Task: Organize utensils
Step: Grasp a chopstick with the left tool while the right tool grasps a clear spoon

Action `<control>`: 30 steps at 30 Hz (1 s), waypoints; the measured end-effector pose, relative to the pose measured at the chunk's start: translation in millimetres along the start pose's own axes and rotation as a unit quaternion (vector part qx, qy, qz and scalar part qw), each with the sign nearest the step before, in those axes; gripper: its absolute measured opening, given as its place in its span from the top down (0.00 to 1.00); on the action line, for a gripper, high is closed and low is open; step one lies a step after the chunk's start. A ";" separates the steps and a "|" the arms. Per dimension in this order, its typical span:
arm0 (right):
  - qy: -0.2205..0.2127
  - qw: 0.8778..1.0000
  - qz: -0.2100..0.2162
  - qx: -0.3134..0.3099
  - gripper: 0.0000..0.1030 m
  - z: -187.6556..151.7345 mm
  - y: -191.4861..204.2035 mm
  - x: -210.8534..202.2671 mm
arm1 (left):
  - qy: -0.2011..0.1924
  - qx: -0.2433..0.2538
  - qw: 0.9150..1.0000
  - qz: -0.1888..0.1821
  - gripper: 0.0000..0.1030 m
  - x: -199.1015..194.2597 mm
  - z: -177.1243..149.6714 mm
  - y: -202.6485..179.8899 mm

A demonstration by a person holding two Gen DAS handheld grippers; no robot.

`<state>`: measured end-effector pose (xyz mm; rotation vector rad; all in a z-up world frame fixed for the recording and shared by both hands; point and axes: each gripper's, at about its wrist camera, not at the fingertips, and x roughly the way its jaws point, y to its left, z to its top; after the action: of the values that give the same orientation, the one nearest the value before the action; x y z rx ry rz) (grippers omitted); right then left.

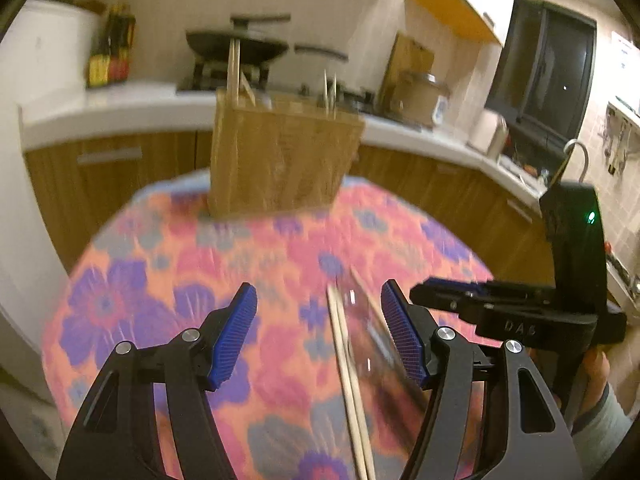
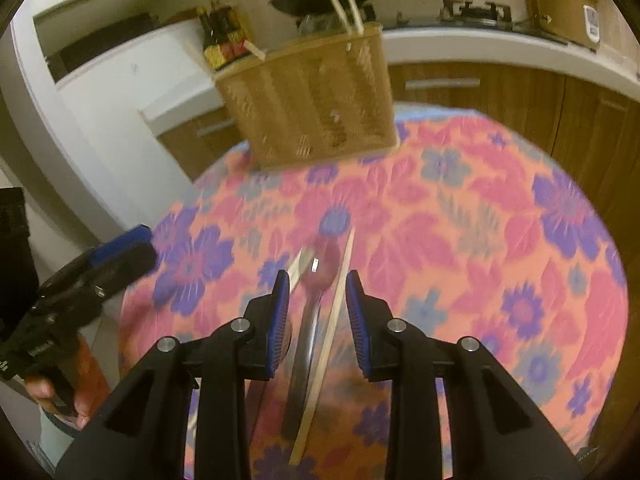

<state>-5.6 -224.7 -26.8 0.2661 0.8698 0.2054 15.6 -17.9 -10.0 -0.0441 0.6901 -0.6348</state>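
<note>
Now both claws reach for loose utensils on the flowered table.

Behind stands a kitchen of wood-fronted cabinets, a white counter and a stove with a dark wok (image 1: 240, 46). Nearer, the round table (image 1: 132, 280) wears a pink and purple floral cloth; at its far edge stands a woven holder (image 1: 280, 160) with a few chopsticks (image 1: 234, 68) already upright in it, likely the sorting spot. Toward the near edge lie a metal spoon (image 2: 316, 292) and loose chopsticks (image 2: 336, 304), side by side. The left claw (image 1: 318, 332) is spread wide over them, gripping nothing. The right claw (image 2: 318, 312) is parted more narrowly, straddling spoon and stick, its pads apparently clear of both.
</note>
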 end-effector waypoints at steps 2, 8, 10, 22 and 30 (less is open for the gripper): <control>0.009 1.000 -0.002 -0.001 0.75 -9.5 2.8 2.9 | 0.020 0.001 1.000 -0.005 0.41 4.7 -10.2 0.9; 0.046 0.999 -0.018 -0.010 0.75 -37.8 10.4 18.2 | 0.084 0.021 0.996 -0.005 0.42 21.8 -39.8 -8.5; 0.044 0.999 -0.027 -0.017 0.75 -41.9 14.7 20.1 | 0.109 0.028 0.994 -0.002 0.43 30.6 -48.2 -10.4; 0.074 0.995 -0.036 -0.049 0.87 -35.6 23.7 38.1 | 0.137 0.072 0.988 0.019 0.56 39.2 -55.6 -24.4; 0.101 0.991 -0.067 -0.059 0.87 -25.0 32.6 47.1 | 0.144 0.120 0.980 0.073 0.60 47.4 -58.7 -43.1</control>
<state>2.3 -176.8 -66.1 0.0762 1.0688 0.1591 -14.9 -69.7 -72.7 0.3254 0.8831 -0.5835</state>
